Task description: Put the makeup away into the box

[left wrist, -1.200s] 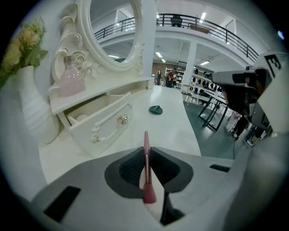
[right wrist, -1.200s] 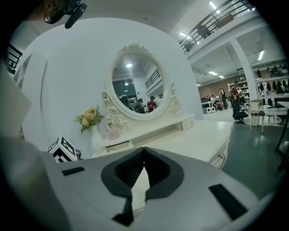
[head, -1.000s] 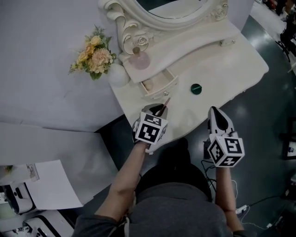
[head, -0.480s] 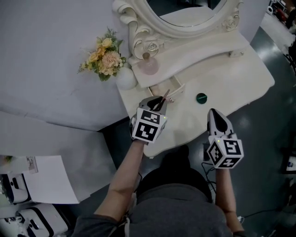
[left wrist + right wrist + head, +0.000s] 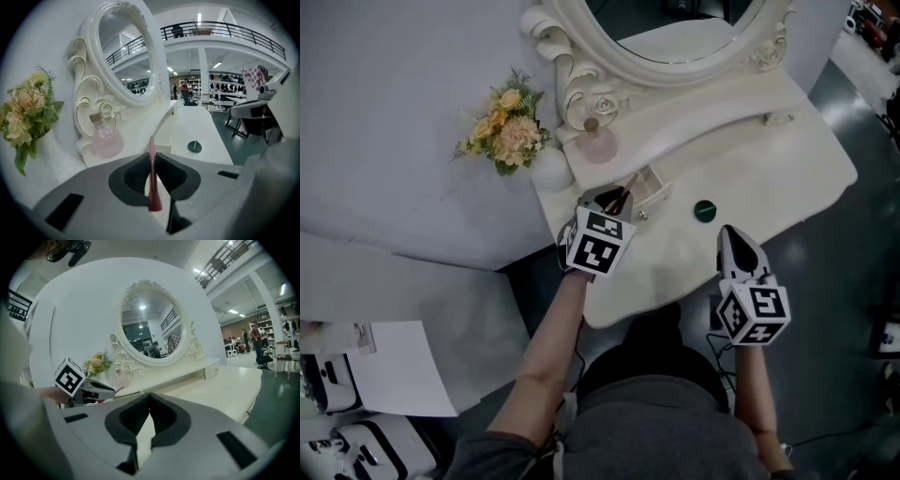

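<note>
My left gripper (image 5: 613, 200) is shut on a thin dark-red makeup pencil (image 5: 628, 187), which sticks out past the fingertips toward the small open drawer (image 5: 659, 193) of the white vanity. In the left gripper view the pencil (image 5: 152, 174) stands upright between the closed pads. A round green lid (image 5: 704, 210) lies on the tabletop to the right of the drawer and shows as the green lid (image 5: 194, 146) ahead of the left gripper. My right gripper (image 5: 729, 234) hovers over the table's front edge, shut and holding nothing (image 5: 150, 397).
A pink perfume bottle (image 5: 598, 142) stands on the raised shelf under the oval mirror (image 5: 581, 56). A bunch of flowers (image 5: 508, 131) in a white vase sits at the table's left end. The tabletop (image 5: 769, 159) drops off to dark floor on the right.
The left gripper has risen and moved away from me with the pencil, closing on the open drawer. The right gripper has shifted only slightly.
</note>
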Action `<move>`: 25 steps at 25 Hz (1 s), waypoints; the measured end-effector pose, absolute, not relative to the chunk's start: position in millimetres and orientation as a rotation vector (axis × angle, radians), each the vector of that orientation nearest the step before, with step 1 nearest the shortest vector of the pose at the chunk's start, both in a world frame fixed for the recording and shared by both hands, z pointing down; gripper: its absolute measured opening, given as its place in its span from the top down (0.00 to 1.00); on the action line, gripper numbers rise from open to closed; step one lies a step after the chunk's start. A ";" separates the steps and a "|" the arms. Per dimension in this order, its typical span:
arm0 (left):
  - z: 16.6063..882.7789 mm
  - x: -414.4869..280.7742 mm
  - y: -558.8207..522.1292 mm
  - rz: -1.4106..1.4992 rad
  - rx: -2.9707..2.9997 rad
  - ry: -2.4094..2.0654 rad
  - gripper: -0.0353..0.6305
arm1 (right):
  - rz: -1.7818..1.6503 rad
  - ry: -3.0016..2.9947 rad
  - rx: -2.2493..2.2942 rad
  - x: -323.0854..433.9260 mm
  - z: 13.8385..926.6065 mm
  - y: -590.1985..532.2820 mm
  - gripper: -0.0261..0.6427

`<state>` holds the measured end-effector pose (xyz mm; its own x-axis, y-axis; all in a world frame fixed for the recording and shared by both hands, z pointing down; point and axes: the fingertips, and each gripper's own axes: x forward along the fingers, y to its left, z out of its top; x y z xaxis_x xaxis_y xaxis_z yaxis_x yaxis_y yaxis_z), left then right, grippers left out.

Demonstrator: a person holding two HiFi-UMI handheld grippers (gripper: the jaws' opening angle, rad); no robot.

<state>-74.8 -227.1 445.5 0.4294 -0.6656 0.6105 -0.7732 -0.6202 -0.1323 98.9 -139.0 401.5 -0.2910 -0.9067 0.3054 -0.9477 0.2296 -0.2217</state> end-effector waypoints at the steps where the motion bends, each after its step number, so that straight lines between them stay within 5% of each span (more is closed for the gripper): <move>1: 448.2 -73.6 -230.8 0.967 2.511 -1.272 0.88 | 0.562 -2.368 1.802 101.0 402.5 -140.2 0.95; 25: 496.2 -59.1 -249.4 1.170 2.456 -1.148 0.87 | 0.608 -2.297 1.844 128.7 416.4 -146.2 0.96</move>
<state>-59.1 -249.4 496.2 0.3892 -0.5667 0.7262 -0.7155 -0.6825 -0.1492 128.7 -146.2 416.4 -0.2422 -0.9053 0.3488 -0.9593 0.1698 -0.2254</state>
